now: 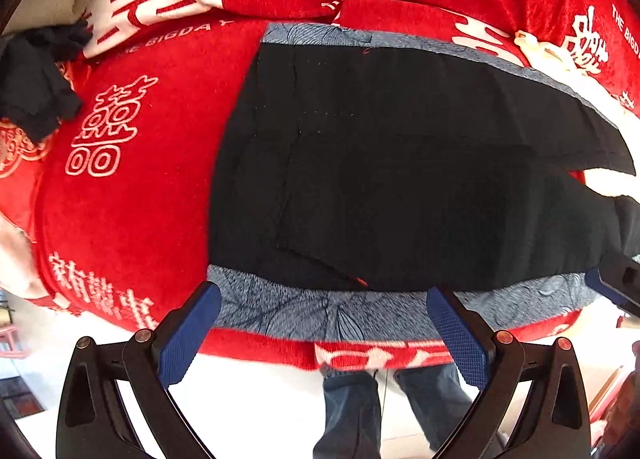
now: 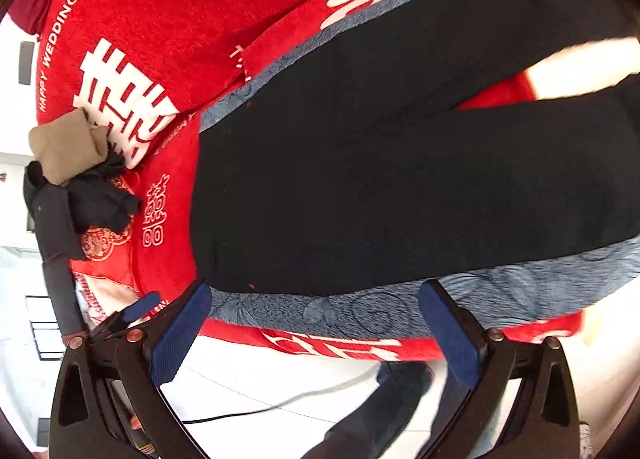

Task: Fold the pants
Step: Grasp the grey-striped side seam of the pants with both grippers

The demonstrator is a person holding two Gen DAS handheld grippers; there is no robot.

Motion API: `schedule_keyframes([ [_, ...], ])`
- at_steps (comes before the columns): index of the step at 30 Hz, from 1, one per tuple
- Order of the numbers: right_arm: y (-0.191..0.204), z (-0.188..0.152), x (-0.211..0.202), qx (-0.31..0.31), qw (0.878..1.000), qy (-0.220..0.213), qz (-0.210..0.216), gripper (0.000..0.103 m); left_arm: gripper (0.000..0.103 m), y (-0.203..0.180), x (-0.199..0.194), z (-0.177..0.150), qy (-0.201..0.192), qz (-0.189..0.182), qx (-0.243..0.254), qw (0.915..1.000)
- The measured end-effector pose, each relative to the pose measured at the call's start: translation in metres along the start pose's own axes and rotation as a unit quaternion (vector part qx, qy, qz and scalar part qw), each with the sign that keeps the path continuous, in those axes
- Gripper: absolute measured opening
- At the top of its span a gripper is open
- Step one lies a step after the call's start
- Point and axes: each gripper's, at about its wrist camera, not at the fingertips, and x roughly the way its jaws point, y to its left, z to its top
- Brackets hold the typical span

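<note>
The left gripper (image 1: 324,323) and right gripper (image 2: 314,319) hover with jaws spread wide, empty, just above the near grey-blue side stripe (image 1: 280,307) of the black pants (image 1: 400,163). The pants lie flat on a red blanket (image 1: 140,179), legs parted towards the far right. The fabric looks soft, light and limp (likely to sag between grips); the near edge seems the best hold.
</note>
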Motion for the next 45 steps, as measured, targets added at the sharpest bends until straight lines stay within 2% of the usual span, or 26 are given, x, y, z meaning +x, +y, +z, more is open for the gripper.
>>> schedule_keyframes([
  [3,-0.002,-0.007,0.021,0.004,0.999,0.013,0.031,0.103,0.103,0.014,0.016,-0.006,-0.015,-0.019,-0.011,0.9996],
  [5,-0.004,-0.015,0.037,0.013,0.998,0.034,0.046,0.103,0.103,0.035,0.027,-0.015,-0.012,-0.068,-0.052,0.9963],
  [8,-0.009,-0.034,0.068,0.031,0.993,0.078,0.088,0.102,0.103,0.067,0.042,-0.032,0.002,-0.147,-0.123,0.9815],
  [9,-0.011,-0.042,0.079,0.039,0.991,0.089,0.097,0.099,0.1,0.074,0.047,-0.039,0.005,-0.157,-0.131,0.9787],
  [12,-0.02,-0.059,0.102,0.054,0.986,0.102,0.122,0.078,0.099,0.081,0.056,-0.051,0.015,-0.168,-0.13,0.9771],
  [18,-0.042,-0.073,0.107,0.09,0.983,0.069,0.147,0.074,0.099,0.087,0.068,-0.065,0.032,-0.208,-0.14,0.9675],
  [20,-0.046,-0.069,0.1,0.11,0.979,0.042,0.165,0.075,0.099,0.091,0.077,-0.065,0.036,-0.229,-0.161,0.9593],
  [23,-0.052,-0.062,0.101,0.147,0.971,0.037,0.185,0.073,0.099,0.096,0.095,-0.063,0.051,-0.27,-0.216,0.9369],
  [25,-0.047,-0.058,0.099,0.146,0.968,0.034,0.2,0.029,0.099,0.096,0.1,-0.061,0.05,-0.295,-0.249,0.9211],
  [26,-0.044,-0.055,0.095,0.137,0.968,0.032,0.21,0.028,0.099,0.093,0.101,-0.057,0.047,-0.306,-0.258,0.9151],
  [27,-0.041,-0.053,0.091,0.126,0.968,0.029,0.214,0.028,0.095,0.089,0.102,-0.054,0.044,-0.313,-0.259,0.9129],
  [28,-0.037,-0.051,0.086,0.111,0.97,0.03,0.212,0.028,0.084,0.081,0.101,-0.049,0.039,-0.313,-0.251,0.9151],
  [30,-0.038,-0.05,0.079,0.088,0.978,0.036,0.187,0.028,0.072,0.074,0.102,-0.043,0.041,-0.311,-0.234,0.9201],
  [32,-0.051,-0.053,0.071,0.086,0.984,0.033,0.153,0.028,0.072,0.067,0.105,-0.04,0.044,-0.304,-0.224,0.925],
  [34,-0.074,-0.058,0.058,0.106,0.986,0.024,0.125,0.033,0.072,0.068,0.107,-0.039,0.048,-0.3,-0.223,0.9261],
  [37,-0.11,-0.066,0.033,0.149,0.982,-0.015,0.119,0.047,0.072,0.071,0.108,-0.037,0.049,-0.305,-0.225,0.9239],
  [38,-0.122,-0.069,0.027,0.168,0.977,-0.03,0.124,0.047,0.069,0.072,0.108,-0.036,0.051,-0.304,-0.222,0.9251],
  [39,-0.136,-0.071,0.022,0.197,0.969,-0.047,0.144,0.047,0.06,0.075,0.107,-0.039,0.052,-0.298,-0.217,0.928],
  [41,-0.156,-0.075,0.025,0.255,0.946,-0.059,0.19,0.047,0.052,0.08,0.109,-0.041,0.058,-0.296,-0.214,0.9291],
  [42,-0.164,-0.078,0.027,0.286,0.932,-0.063,0.215,0.046,0.041,0.083,0.109,-0.04,0.062,-0.296,-0.218,0.9277],
  [43,-0.167,-0.08,0.029,0.305,0.922,-0.067,0.229,0.036,0.036,0.086,0.109,-0.04,0.066,-0.296,-0.223,0.9265],
  [44,-0.169,-0.081,0.029,0.316,0.916,-0.071,0.235,0.025,0.034,0.089,0.107,-0.04,0.066,-0.299,-0.229,0.9241],
  [45,-0.17,-0.081,0.027,0.322,0.914,-0.075,0.234,0.01,0.028,0.091,0.105,-0.04,0.067,-0.299,-0.233,0.9232],
])
